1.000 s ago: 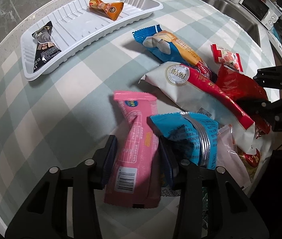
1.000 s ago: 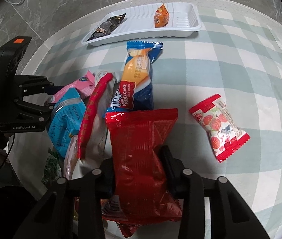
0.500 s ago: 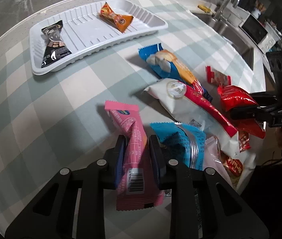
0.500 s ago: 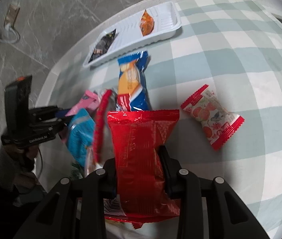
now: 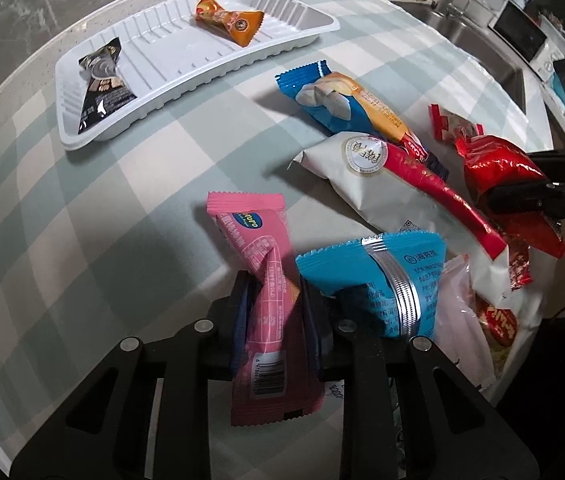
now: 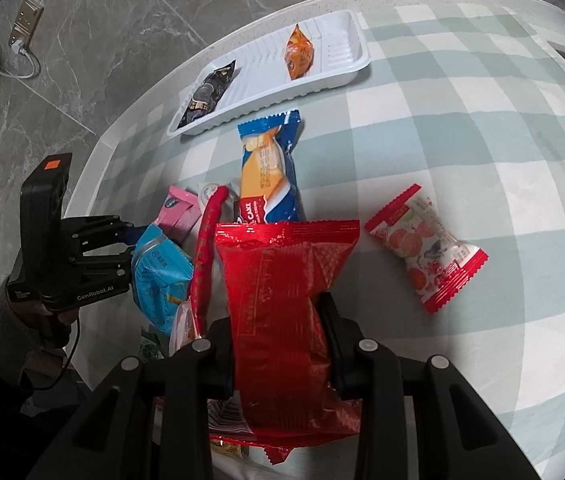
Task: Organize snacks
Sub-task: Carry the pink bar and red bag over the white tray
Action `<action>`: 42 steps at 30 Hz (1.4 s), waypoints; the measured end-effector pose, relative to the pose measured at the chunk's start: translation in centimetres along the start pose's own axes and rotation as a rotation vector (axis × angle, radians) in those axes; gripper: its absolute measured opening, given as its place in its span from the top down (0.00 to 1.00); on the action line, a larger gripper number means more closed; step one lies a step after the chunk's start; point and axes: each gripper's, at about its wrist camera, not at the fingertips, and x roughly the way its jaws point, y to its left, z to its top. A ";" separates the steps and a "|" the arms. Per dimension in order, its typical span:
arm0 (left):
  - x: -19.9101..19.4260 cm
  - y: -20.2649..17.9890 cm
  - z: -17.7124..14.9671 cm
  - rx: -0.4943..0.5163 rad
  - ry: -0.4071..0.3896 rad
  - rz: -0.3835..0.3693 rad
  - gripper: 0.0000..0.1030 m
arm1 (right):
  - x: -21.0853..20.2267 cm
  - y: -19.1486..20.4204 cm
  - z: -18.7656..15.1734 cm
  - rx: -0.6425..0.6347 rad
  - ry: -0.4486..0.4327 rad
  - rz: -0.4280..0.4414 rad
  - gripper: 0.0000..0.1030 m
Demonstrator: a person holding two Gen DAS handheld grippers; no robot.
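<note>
- Gripping a snack each, both hands look set to carry their packets to the white tray (image 5: 186, 72), which lies at the upper left of the left wrist view and near the top centre of the right wrist view
- left gripper (image 5: 276, 312): clenched on the pink packet (image 5: 270, 280), pinched around its middle so the wrapper creases and twists; its top edge juts toward the frame centre, barcode end low between the arms
- right gripper (image 6: 278, 332): grasping the red packet (image 6: 282, 280) around its lower half, the foil bulging above the jaws
- The tray already holds a black packet (image 5: 102, 76) and an orange packet (image 5: 228, 18), well apart, leaving bare room between them, likely for the next ones
- Waiting on the checked table (image 5: 62, 220): a blue cake bar (image 6: 268, 168), a white and red packet (image 5: 382, 176), a light blue packet (image 5: 378, 280) and a strawberry sweet (image 6: 426, 248), lying loosely, some overlapping, so lifting singly makes sense
</note>
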 end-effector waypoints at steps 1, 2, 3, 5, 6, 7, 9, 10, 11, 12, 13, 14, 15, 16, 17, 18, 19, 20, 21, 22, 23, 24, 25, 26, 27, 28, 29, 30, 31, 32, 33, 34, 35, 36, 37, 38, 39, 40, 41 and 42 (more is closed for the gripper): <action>0.0 0.0 0.0 0.006 -0.001 -0.001 0.78 | 0.0 0.0 0.0 0.001 0.001 0.001 0.65; 0.0 0.1 0.0 -0.003 -0.004 -0.008 0.78 | 0.0 0.0 0.0 0.003 0.000 0.002 0.65; 0.0 0.2 0.0 -0.016 -0.007 -0.018 0.79 | 0.1 0.0 0.0 0.005 0.000 0.004 0.65; -0.1 0.7 -0.1 -0.048 -0.017 -0.044 0.79 | 0.0 0.0 0.0 0.007 -0.003 0.004 0.65; -0.2 0.9 -0.1 -0.067 -0.021 -0.058 0.80 | 0.0 -0.1 0.1 0.010 -0.005 0.007 0.65; -0.2 1.2 -0.1 -0.082 -0.025 -0.069 0.80 | -0.1 -0.1 0.1 0.015 -0.008 0.011 0.65; -0.3 1.7 -0.2 -0.124 -0.032 -0.095 0.80 | -0.2 -0.3 0.1 0.022 -0.010 0.017 0.65; -0.4 1.9 -0.2 -0.141 -0.039 -0.099 0.81 | -0.2 -0.4 0.2 0.026 -0.012 0.019 0.65; -0.5 2.3 -0.2 -0.159 -0.042 -0.117 0.81 | -0.3 -0.4 0.2 0.029 -0.013 0.021 0.65; -0.7 2.5 -0.2 -0.174 -0.051 -0.128 0.81 | -0.3 -0.5 0.2 0.034 -0.014 0.026 0.65; -0.9 2.8 -0.2 -0.196 -0.064 -0.134 0.81 | -0.4 -0.6 0.3 0.040 -0.015 0.031 0.65; -1.0 3.1 -0.2 -0.209 -0.069 -0.149 0.81 | -0.4 -0.7 0.3 0.045 -0.016 0.036 0.65; -1.2 3.3 -0.2 -0.226 -0.078 -0.163 0.81 | -0.5 -0.7 0.3 0.049 -0.016 0.041 0.65; -1.4 3.7 -0.2 -0.243 -0.088 -0.167 0.81 | -0.5 -0.8 0.4 0.055 -0.017 0.046 0.65; -1.5 3.9 -0.2 -0.254 -0.090 -0.179 0.81 | -0.5 -0.8 0.4 0.059 -0.018 0.050 0.65; -1.7 4.1 -0.2 -0.270 -0.098 -0.188 0.81 | -0.6 -0.8 0.5 0.064 -0.018 0.056 0.65; -1.9 4.4 -0.2 -0.279 -0.105 -0.192 0.81 | -0.6 -0.8 0.6 0.066 -0.018 0.060 0.65; -2.1 4.5 -0.2 -0.286 -0.109 -0.201 0.81 | -0.6 -0.8 0.7 0.069 -0.019 0.063 0.65; -2.2 4.7 -0.1 -0.296 -0.117 -0.205 0.81 | -0.7 -0.9 0.8 0.073 -0.020 0.066 0.65; -2.3 4.8 -0.1 -0.302 -0.123 -0.208 0.81 | -0.7 -0.9 0.9 0.076 -0.021 0.071 0.65; -2.5 4.9 0.0 -0.306 -0.126 -0.214 0.81 | -0.8 -0.9 0.9 0.080 -0.022 0.074 0.65; -2.6 5.0 0.2 -0.313 -0.132 -0.218 0.81 | -0.8 -1.0 1.1 0.085 -0.023 0.079 0.65; -2.8 5.2 0.3 -0.320 -0.138 -0.222 0.81 | -0.8 -1.0 1.2 0.088 -0.023 0.083 0.65; -2.9 5.1 0.5 -0.323 -0.142 -0.226 0.81 | -0.8 -1.1 1.4 0.091 -0.025 0.087 0.65; -3.0 5.2 0.8 -0.327 -0.149 -0.227 0.81 | -0.9 -1.1 1.6 0.095 -0.029 0.090 0.65; -3.3 5.5 0.8 -0.329 -0.154 -0.226 0.81 | -1.0 -1.2 1.8 0.098 -0.031 0.095 0.65; -3.5 5.6 1.0 -0.331 -0.158 -0.230 0.81 | -1.0 -1.2 2.0 0.100 -0.032 0.098 0.65; -3.6 5.8 1.3 -0.336 -0.166 -0.234 0.81 | -1.0 -1.3 2.2 0.102 -0.035 0.102 0.65; -3.8 5.9 1.4 -0.341 -0.172 -0.235 0.81 | -1.0 -1.3 2.5 0.104 -0.037 0.106 0.65; -3.9 6.1 1.6 -0.345 -0.176 -0.238 0.81 | -1.0 -1.4 2.7 0.104 -0.038 0.108 0.65; -4.1 6.3 2.0 -0.350 -0.183 -0.238 0.81 | -1.1 -1.4 3.0 0.102 -0.040 0.109 0.65; -4.3 6.5 2.2 -0.354 -0.190 -0.238 0.81 | -1.1 -1.5 3.3 0.100 -0.043 0.109 0.65; -4.4 6.8 2.4 -0.357 -0.195 -0.241 0.81 | -1.2 -1.6 3.8 0.099 -0.048 0.110 0.65; -4.5 7.0 2.8 -0.360 -0.202 -0.240 0.81 | -1.2 -1.7 4.2 0.098 -0.052 0.111 0.65; -4.6 7.2 3.2 -0.361 -0.208 -0.237 0.81 | -1.3 -1.8 4.6 0.097 -0.058 0.111 0.65; -4.7 7.5 3.5 -0.361 -0.212 -0.235 0.81 | -1.4 -1.9 5.1 0.093 -0.065 0.109 0.65; -4.8 7.7 4.0 -0.363 -0.218 -0.232 0.81 | -1.5 -2.0 5.7 0.089 -0.073 0.108 0.65; -4.8 8.0 4.4 -0.365 -0.222 -0.232 0.81 | -1.6 -2.0 6.2 0.087 -0.078 0.108 0.65; -4.9 8.2 4.8 -0.368 -0.226 -0.233 0.81 | -1.8 -2.1 6.9 0.085 -0.084 0.109 0.65; -5.0 8.5 5.3 -0.370 -0.232 -0.235 0.81 | -1.9 -2.2 7.6 0.082 -0.089 0.109 0.65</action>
